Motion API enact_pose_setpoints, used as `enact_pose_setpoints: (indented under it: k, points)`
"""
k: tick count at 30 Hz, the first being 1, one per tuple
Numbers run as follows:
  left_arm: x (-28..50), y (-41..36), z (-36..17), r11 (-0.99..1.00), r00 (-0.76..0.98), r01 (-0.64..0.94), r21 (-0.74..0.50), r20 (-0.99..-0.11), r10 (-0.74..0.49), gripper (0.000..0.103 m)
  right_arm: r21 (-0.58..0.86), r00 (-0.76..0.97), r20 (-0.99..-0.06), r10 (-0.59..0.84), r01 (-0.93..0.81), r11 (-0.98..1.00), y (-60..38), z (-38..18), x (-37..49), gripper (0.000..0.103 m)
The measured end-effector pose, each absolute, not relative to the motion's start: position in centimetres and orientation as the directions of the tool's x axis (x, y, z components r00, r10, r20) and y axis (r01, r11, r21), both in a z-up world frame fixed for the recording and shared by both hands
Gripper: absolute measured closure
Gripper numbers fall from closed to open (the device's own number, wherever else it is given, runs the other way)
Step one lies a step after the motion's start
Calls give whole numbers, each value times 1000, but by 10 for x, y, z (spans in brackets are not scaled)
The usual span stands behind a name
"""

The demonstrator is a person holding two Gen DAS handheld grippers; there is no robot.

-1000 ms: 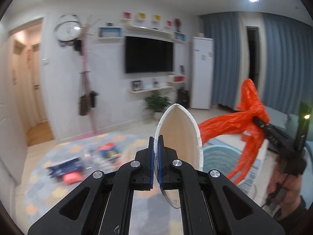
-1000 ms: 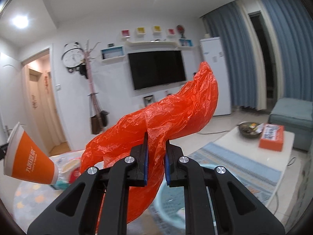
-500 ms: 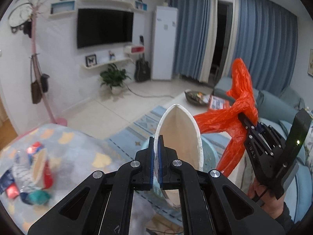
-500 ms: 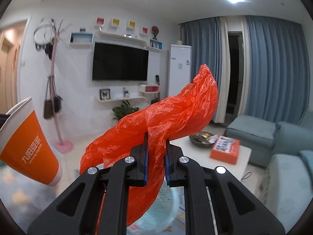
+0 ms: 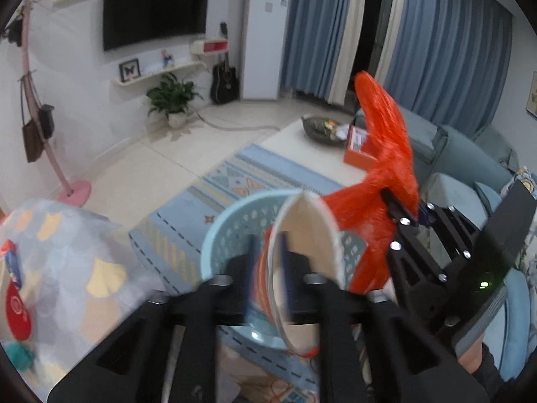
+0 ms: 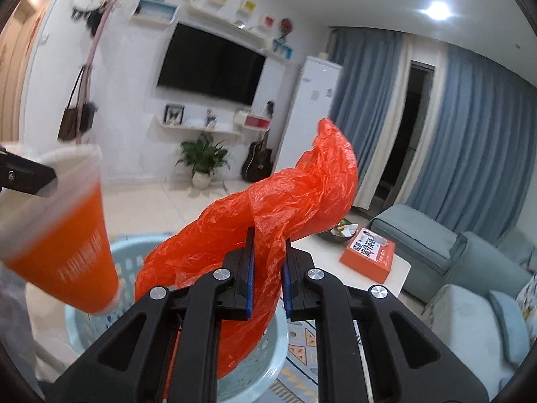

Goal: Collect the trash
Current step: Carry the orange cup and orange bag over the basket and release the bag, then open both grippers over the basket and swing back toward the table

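An orange paper cup (image 5: 308, 252) with a white inside hangs tilted between the fingers of my left gripper (image 5: 268, 262). The jaws are opening and the blue pads stand clear of the cup's wall. The cup (image 6: 67, 241) is above the pale blue plastic basket (image 5: 228, 231) on the rug. My right gripper (image 6: 268, 268) is shut on a crumpled orange plastic bag (image 6: 302, 188). Its jaws are just easing apart, with the bag still pinched between the pads. The bag's lower end trails into the basket (image 6: 141, 245). In the left wrist view the right gripper (image 5: 416, 215) and the bag (image 5: 386, 154) sit just right of the cup.
A white coffee table (image 5: 302, 141) with an orange box (image 6: 369, 252) and a dark bowl (image 5: 319, 127) stands behind the basket. Blue-grey sofas (image 6: 436, 245) line the right. At left, a patterned cloth (image 5: 67, 252) carries more litter. A pink coat stand (image 5: 74, 191) is near the wall.
Both grippers have sunk and swung right until they are over the blue basket. The left jaws have parted from the cup's rim. The right gripper still holds the bag.
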State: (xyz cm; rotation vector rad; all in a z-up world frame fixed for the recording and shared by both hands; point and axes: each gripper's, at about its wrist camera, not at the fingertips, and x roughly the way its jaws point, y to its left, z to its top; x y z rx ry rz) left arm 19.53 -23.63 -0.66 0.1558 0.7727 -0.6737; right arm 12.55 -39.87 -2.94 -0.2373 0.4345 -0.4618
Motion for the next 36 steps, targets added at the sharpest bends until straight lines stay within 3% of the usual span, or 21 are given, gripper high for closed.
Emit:
enact_pose_setpoints:
  k: [2,3,4,5,7,13,23,31,36]
  points:
    - [196,-237,-7,794,532,598,-107,-688,-493,48,-343,802,-362,-475,359,868,-395,-36,130,81]
    - [197,-237,-6,795,532,597,-112,-686,-497,48,-343,804,-367,-468,351,871,-394,-36,130,77]
    - [198,-237,-5,794,530,596,-118,-686,-499,48,-341,807,-369,-462,345,874,-393,-37,130,57]
    - [199,-235,-3,799,534,590,-118,-686,-495,48,-332,816,-360,-453,341,879,-391,-37,126,31]
    - [199,-234,1,808,546,579,-113,-682,-487,47,-308,833,-342,-435,338,889,-390,-34,121,20]
    - [185,-219,27,834,595,543,-95,-657,-463,47,-104,852,-380,-360,347,932,-408,-12,109,20]
    - [120,-148,110,862,719,499,-93,-510,-471,46,361,935,-354,-7,143,922,-438,25,73,20]
    - [55,-54,158,915,826,384,-122,-397,-400,40,396,946,-315,73,62,916,-404,41,50,20]
    - [21,1,156,962,886,256,-93,-375,-272,27,396,930,-329,163,-21,918,-362,38,52,20]
